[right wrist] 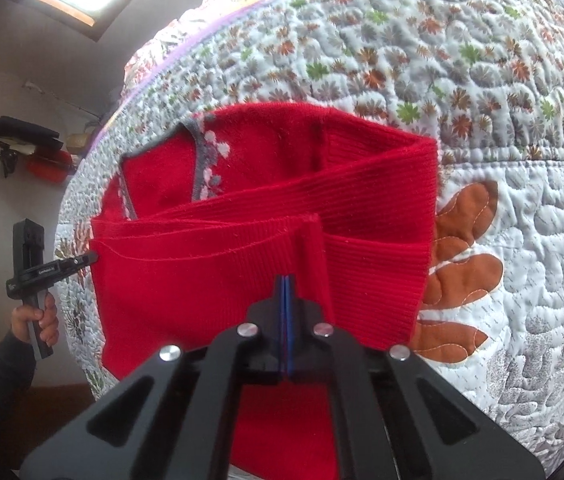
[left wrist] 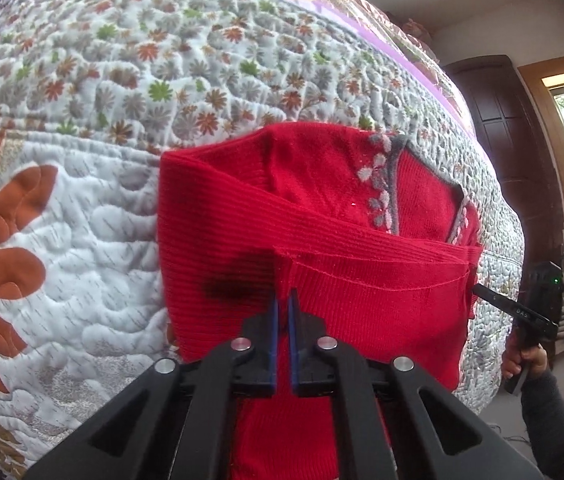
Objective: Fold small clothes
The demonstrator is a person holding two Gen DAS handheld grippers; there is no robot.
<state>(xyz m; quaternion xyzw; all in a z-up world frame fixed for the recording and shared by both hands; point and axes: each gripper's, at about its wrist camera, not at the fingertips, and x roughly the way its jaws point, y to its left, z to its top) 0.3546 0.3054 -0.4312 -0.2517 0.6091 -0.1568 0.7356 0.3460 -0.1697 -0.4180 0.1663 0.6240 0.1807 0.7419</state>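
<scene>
The left gripper (left wrist: 283,300) and right gripper (right wrist: 286,286) each pinch the hem of the red ribbed knit sweater (left wrist: 322,240), lying sleeves-folded on the floral quilted bed (left wrist: 102,200). Lift both evenly toward the neckline.

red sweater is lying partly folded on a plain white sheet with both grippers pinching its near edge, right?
Not quite: the red sweater lies on a floral quilt, not a plain white sheet, as the left wrist view shows. The left gripper and right gripper do pinch its near edge.

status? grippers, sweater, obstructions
Left gripper nearly shut, right gripper shut, both pinching red sweater hem. Sleeves folded in, on quilt. Nothing in the way.
</scene>
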